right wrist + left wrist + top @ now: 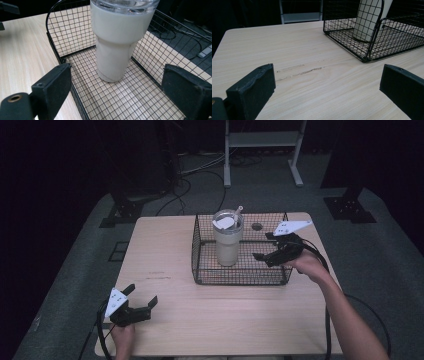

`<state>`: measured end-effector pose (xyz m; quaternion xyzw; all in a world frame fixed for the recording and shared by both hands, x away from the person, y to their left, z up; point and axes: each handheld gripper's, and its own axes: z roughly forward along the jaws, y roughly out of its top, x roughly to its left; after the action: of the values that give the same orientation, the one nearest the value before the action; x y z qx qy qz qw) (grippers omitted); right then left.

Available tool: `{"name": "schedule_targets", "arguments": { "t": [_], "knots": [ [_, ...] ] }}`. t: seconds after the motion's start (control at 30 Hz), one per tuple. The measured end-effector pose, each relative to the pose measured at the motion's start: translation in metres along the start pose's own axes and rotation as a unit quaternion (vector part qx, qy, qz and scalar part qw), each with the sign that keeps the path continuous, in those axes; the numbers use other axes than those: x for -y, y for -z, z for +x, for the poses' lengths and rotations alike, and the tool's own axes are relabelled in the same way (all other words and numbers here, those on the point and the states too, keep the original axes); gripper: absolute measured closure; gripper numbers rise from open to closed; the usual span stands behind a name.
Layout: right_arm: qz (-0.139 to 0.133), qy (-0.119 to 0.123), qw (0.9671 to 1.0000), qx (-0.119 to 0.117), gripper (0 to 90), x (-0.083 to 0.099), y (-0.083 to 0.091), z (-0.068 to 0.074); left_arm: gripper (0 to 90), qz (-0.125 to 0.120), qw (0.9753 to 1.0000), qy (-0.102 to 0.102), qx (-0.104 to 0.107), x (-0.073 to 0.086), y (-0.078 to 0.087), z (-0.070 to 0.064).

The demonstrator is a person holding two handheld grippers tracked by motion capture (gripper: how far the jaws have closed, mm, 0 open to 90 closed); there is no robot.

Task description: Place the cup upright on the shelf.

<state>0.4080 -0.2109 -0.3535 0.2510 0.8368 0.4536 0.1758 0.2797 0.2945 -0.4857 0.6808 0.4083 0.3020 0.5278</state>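
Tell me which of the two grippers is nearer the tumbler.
The right gripper: it hangs open over the wire basket, jaws toward the tumbler. The left gripper is over bare table near the person's edge.

The high view is dim with black surroundings; both gripper views are brighter, with near jaws softly blurred.
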Motion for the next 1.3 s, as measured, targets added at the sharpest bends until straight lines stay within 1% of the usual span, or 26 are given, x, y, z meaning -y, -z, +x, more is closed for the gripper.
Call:
{"name": "schedule_targets", "arguments": {
  "t": [0.1,0.23,0.43,0.57,0.6,0.7,0.83,1.03,1.1,1.17,1.2,1.3],
  "knots": [
    [-0.003,-0.001,1.0000,-0.002,8.9,0.003,0.003,0.002,0.0,0.001,1.0000,-0.001,0.000,0.000,0.000,0.000],
    [0.000,0.001,1.0000,-0.005,8.9,0.011,0.005,0.006,0.0,0.002,1.0000,0.000,0.000,0.000,0.000,0.000],
    [-0.003,0.004,1.0000,-0.008,9.0,0.016,0.009,0.010,0.0,0.000,1.0000,0.002,-0.001,0.000,0.000,-0.001],
    [-0.003,-0.001,1.0000,-0.007,9.0,0.021,0.013,0.013,0.0,0.001,1.0000,0.002,-0.001,0.000,0.000,-0.001],
    [-0.008,-0.004,0.9999,-0.011,8.9,0.023,0.015,0.015,0.0,0.001,1.0000,0.002,-0.001,0.000,0.000,-0.001],
    [-0.008,0.002,0.9999,-0.013,8.9,0.026,0.018,0.021,0.0,0.002,1.0000,0.000,-0.001,0.000,0.000,-0.001],
    [-0.007,0.002,0.9998,-0.016,8.9,0.030,0.019,0.024,0.0,0.002,1.0000,0.000,-0.001,0.000,0.000,-0.001],
    [-0.009,-0.003,0.9998,-0.020,9.0,0.042,0.022,0.030,0.0,0.002,1.0000,0.000,-0.002,0.000,0.000,-0.001],
    [-0.010,-0.005,0.9997,-0.021,8.9,0.043,0.022,0.031,0.0,0.001,1.0000,0.000,-0.002,0.000,0.000,-0.001],
    [-0.013,-0.005,0.9996,-0.024,9.0,0.050,0.024,0.035,0.0,0.001,1.0000,0.000,-0.002,0.000,0.000,-0.001],
    [-0.013,-0.005,0.9996,-0.024,9.0,0.050,0.024,0.035,0.0,0.001,1.0000,0.000,-0.002,0.000,0.000,-0.001],
    [-0.019,-0.011,0.9994,-0.028,8.9,0.058,0.026,0.039,0.0,0.002,1.0000,-0.001,-0.002,0.000,0.000,-0.001]
  ]
}}
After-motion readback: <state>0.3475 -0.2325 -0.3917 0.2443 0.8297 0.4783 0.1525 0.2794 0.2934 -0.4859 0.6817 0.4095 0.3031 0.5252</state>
